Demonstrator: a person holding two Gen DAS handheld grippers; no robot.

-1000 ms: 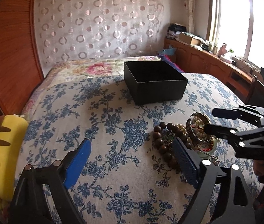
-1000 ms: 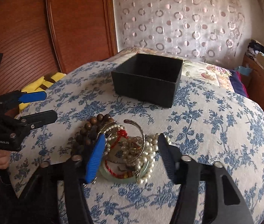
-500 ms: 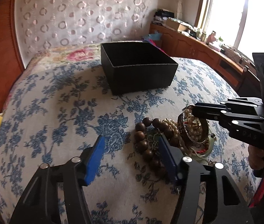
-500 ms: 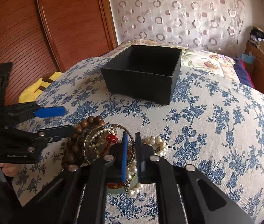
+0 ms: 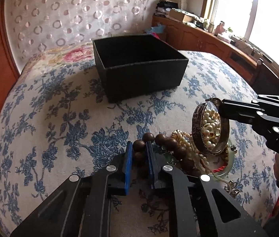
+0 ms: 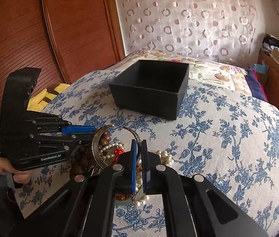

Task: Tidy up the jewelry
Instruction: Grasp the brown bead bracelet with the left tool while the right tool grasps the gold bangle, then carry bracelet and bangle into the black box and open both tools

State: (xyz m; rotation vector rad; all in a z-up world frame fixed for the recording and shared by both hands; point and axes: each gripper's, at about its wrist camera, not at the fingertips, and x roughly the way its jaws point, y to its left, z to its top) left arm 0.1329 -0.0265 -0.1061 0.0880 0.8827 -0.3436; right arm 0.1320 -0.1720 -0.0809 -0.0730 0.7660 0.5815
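Observation:
A pile of jewelry lies on the flowered bedspread [image 5: 60, 118]: a brown wooden bead bracelet [image 5: 171, 146], white pearls [image 5: 208, 122], a red cord. My left gripper [image 5: 139, 150] is shut on the bead bracelet. My right gripper [image 6: 139, 146] is shut on a silver cuff bangle [image 6: 98, 150] and holds it tilted up above the pile; the bangle also shows in the left wrist view [image 5: 196, 126]. An open black box [image 5: 139, 67] stands behind the pile, also seen in the right wrist view [image 6: 151, 90]; its inside looks empty.
A yellow plush toy [image 6: 46, 96] lies at the bed's left edge by the wooden headboard panel [image 6: 40, 29]. A wooden cabinet [image 5: 208, 37] with clutter runs under the window on the right. A patterned curtain [image 6: 188, 19] hangs behind the bed.
My left gripper moved in and shut on the wooden beads. My right gripper, shut half a second ago, has lifted the bangle slightly off the pile.

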